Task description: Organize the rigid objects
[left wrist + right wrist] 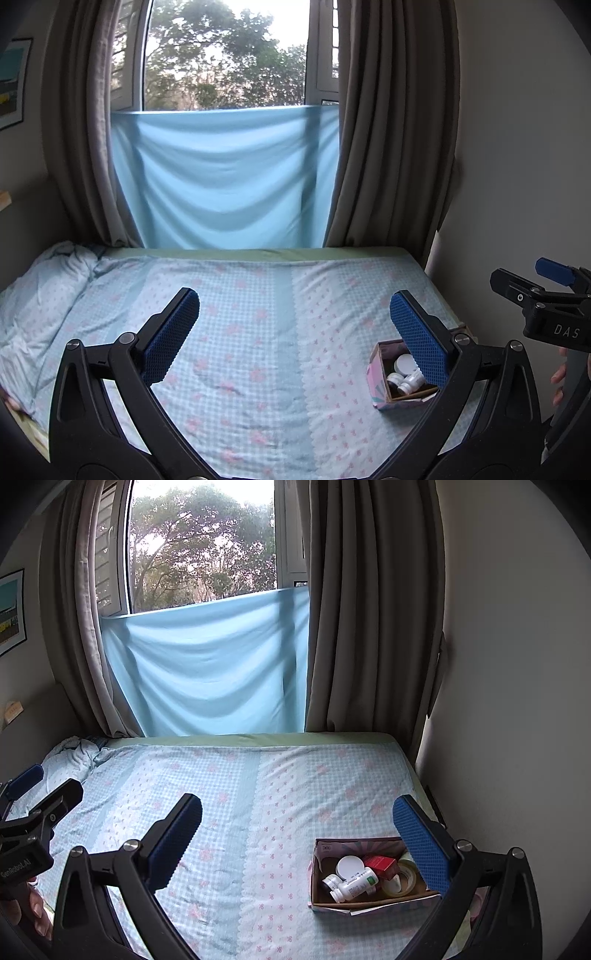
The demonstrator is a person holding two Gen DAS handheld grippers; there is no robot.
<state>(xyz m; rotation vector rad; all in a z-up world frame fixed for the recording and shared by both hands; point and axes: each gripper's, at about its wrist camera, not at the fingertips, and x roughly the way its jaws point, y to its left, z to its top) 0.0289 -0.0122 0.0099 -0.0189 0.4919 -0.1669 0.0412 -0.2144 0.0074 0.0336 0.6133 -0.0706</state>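
A small open cardboard box (319,877) with a pastel outside sits on the bed near its right edge. Inside lie a white pill bottle (355,883), a round white lid (349,866), a red packet (380,864), a tape roll (402,878) and a small dark-based bottle (330,881). The box (377,384) shows in the left wrist view too, partly behind one finger. My left gripper (293,308) is open above the bed, holding nothing. My right gripper (297,814) is open too, its right finger over the box's right end.
The bed (236,812) has a blue checked sheet with pink flowers and a crumpled quilt (40,291) at the far left. Grey curtains (369,627), a window and a hanging blue cloth (225,177) stand behind it. A wall (517,701) runs close on the right. The other gripper (550,299) shows at the right.
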